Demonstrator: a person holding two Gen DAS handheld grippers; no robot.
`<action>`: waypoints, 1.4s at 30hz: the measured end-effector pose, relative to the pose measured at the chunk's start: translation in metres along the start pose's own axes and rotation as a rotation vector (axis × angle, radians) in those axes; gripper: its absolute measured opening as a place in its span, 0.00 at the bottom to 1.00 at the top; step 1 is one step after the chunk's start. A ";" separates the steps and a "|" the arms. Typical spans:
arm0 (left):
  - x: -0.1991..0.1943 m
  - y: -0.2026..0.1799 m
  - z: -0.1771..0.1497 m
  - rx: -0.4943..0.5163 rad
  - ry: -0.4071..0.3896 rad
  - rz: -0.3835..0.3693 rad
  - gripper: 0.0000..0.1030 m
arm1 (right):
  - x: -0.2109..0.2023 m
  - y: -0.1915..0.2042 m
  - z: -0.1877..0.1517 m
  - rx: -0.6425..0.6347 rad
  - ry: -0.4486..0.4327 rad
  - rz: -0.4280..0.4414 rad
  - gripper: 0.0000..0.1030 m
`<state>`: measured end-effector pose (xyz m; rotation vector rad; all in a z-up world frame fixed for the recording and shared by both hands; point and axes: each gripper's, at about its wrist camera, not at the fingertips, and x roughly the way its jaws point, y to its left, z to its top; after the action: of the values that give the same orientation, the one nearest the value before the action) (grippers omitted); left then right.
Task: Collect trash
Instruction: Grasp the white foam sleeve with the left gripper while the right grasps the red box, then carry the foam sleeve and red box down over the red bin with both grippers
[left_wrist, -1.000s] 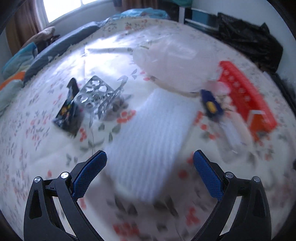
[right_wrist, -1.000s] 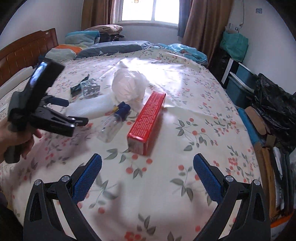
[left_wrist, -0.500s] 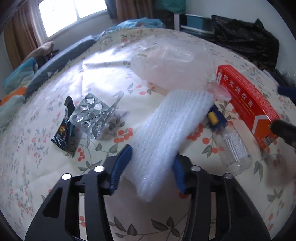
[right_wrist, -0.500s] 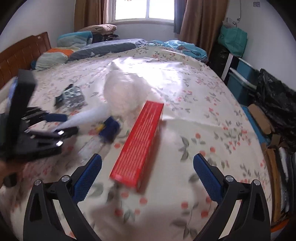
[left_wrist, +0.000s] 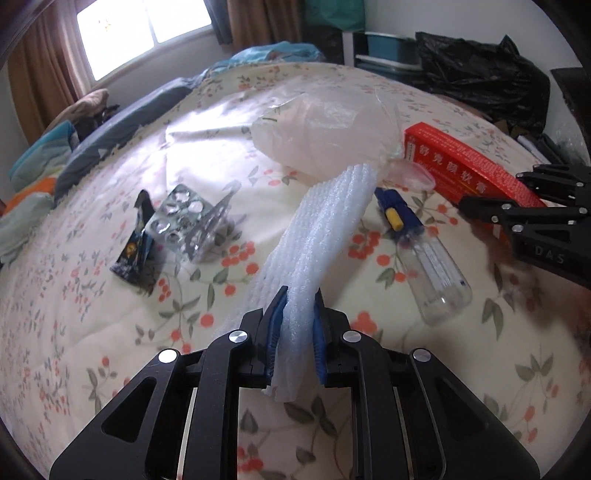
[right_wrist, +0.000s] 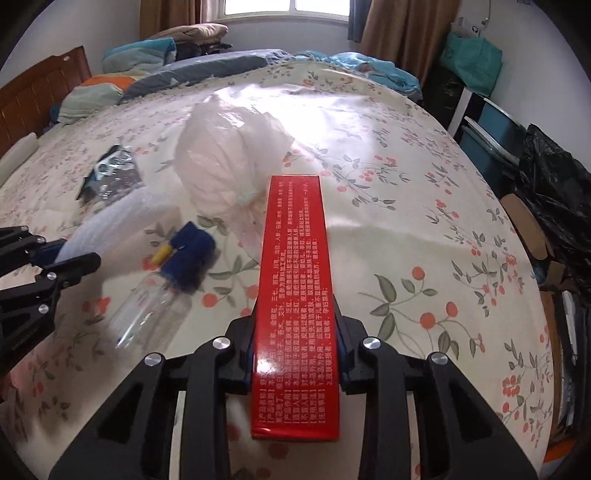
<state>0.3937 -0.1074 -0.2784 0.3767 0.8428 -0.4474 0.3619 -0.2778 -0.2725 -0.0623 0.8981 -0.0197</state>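
Left wrist view gives me the blister packs and dark wrapper at 10 o'clock on the bed; my right wrist view alone shows the box's top face. Left claw clenched on the white foam sheet, ribbed, sagging toward 1 o'clock. Right claw clenched on the red box, long, glossy, white print. Clear bottle, blue cap, lies between them; plastic bag at 12 o'clock
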 end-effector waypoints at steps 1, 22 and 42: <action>-0.003 0.000 -0.003 -0.011 0.003 -0.010 0.16 | -0.006 0.001 -0.003 -0.004 -0.006 0.007 0.29; -0.177 -0.042 -0.105 -0.106 -0.009 -0.076 0.16 | -0.224 0.062 -0.124 -0.084 -0.110 0.160 0.29; -0.265 -0.113 -0.279 -0.151 0.148 -0.156 0.16 | -0.294 0.126 -0.284 -0.126 0.032 0.278 0.30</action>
<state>0.0063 -0.0065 -0.2581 0.2066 1.0478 -0.5017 -0.0445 -0.1528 -0.2274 -0.0543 0.9331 0.2964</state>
